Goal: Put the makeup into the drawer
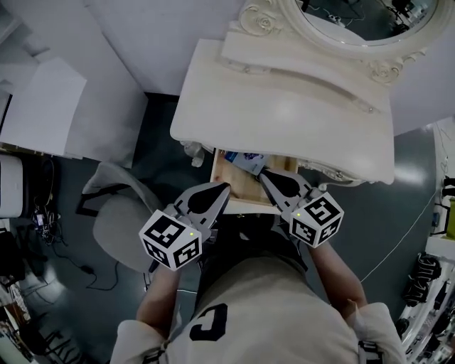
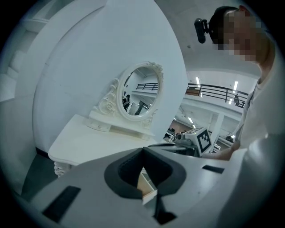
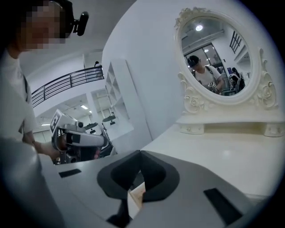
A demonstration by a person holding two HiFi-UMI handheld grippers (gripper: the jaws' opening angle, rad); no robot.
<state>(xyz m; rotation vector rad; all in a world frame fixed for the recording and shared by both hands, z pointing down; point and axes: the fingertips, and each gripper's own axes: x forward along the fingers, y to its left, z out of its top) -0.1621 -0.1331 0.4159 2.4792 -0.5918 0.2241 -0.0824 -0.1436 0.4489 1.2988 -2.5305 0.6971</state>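
Observation:
A wooden drawer (image 1: 246,206) stands pulled out from under the white vanity table (image 1: 284,121). Inside it, at the back, lies a blue and white makeup pack (image 1: 245,160). My left gripper (image 1: 225,188) hovers over the drawer's front left corner, its jaws together and empty. My right gripper (image 1: 263,173) is above the drawer's right side, beside the pack, also shut with nothing held. In the left gripper view the jaw tips (image 2: 143,149) meet, and a drawer corner (image 2: 148,190) shows below them. The right gripper view shows its own tips (image 3: 140,152) touching over the drawer edge (image 3: 136,196).
An oval mirror (image 1: 362,21) in a carved white frame stands at the back of the vanity top. A grey chair (image 1: 117,227) sits to the left on the dark floor. Cables and equipment lie at the far left. My torso is close to the drawer front.

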